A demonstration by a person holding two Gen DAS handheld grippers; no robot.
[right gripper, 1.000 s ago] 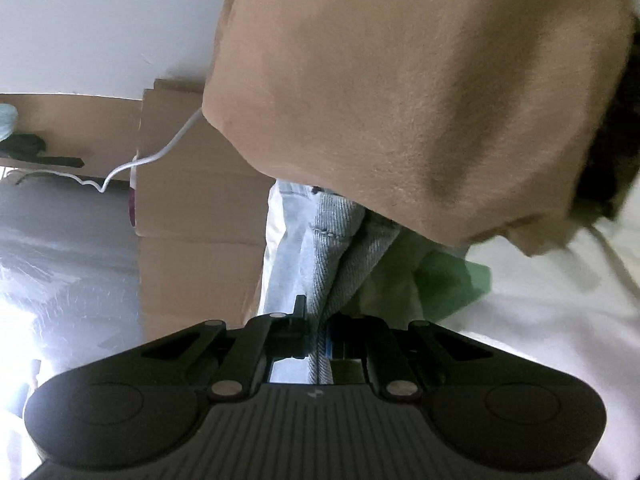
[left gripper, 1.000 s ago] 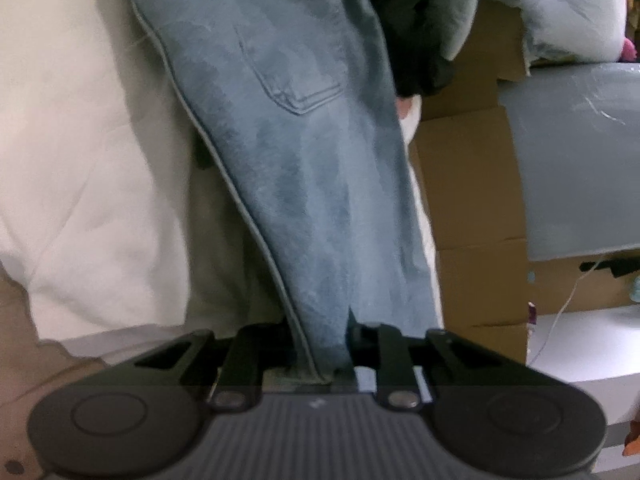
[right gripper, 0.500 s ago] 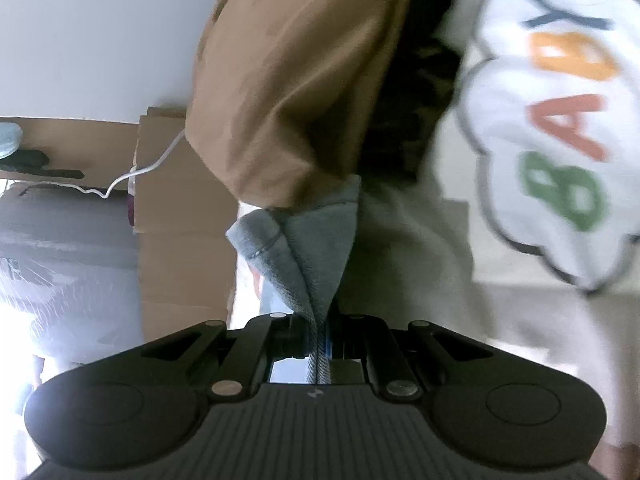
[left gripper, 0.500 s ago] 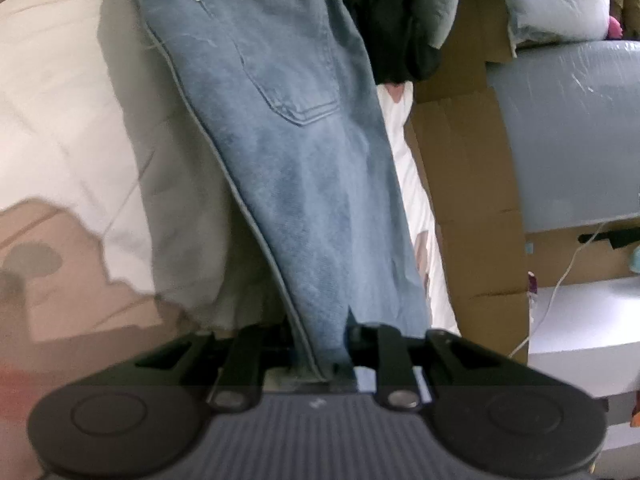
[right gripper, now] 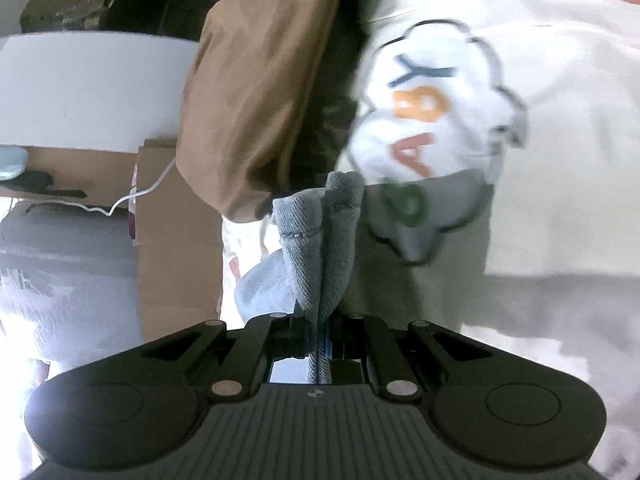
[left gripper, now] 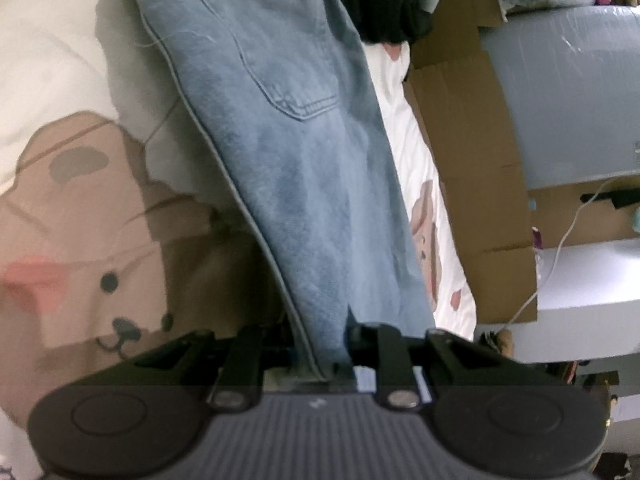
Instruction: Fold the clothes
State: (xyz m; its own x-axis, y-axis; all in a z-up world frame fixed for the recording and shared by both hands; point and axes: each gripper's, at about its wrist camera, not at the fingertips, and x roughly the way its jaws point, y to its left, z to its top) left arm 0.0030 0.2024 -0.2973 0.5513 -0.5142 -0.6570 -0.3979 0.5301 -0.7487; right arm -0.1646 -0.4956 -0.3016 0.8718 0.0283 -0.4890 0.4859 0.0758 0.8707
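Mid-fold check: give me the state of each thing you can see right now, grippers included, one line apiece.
Left gripper: jaws shut on the jeans.
Right gripper: jaws shut on a bunched denim fold.
Jeans: stretched out from the left gripper, back pocket facing up.
Bear-print bedsheet: spread flat under the jeans.
Brown garment: unfolded, draped beside the denim fold.
Cardboard boxes: standing beside the bed.

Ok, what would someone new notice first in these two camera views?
The blue jeans, stretched up the middle of the left wrist view with the left gripper shut on their lower end. In the right wrist view, the right gripper pinches bunched denim, with a cartoon-print bedcover behind.
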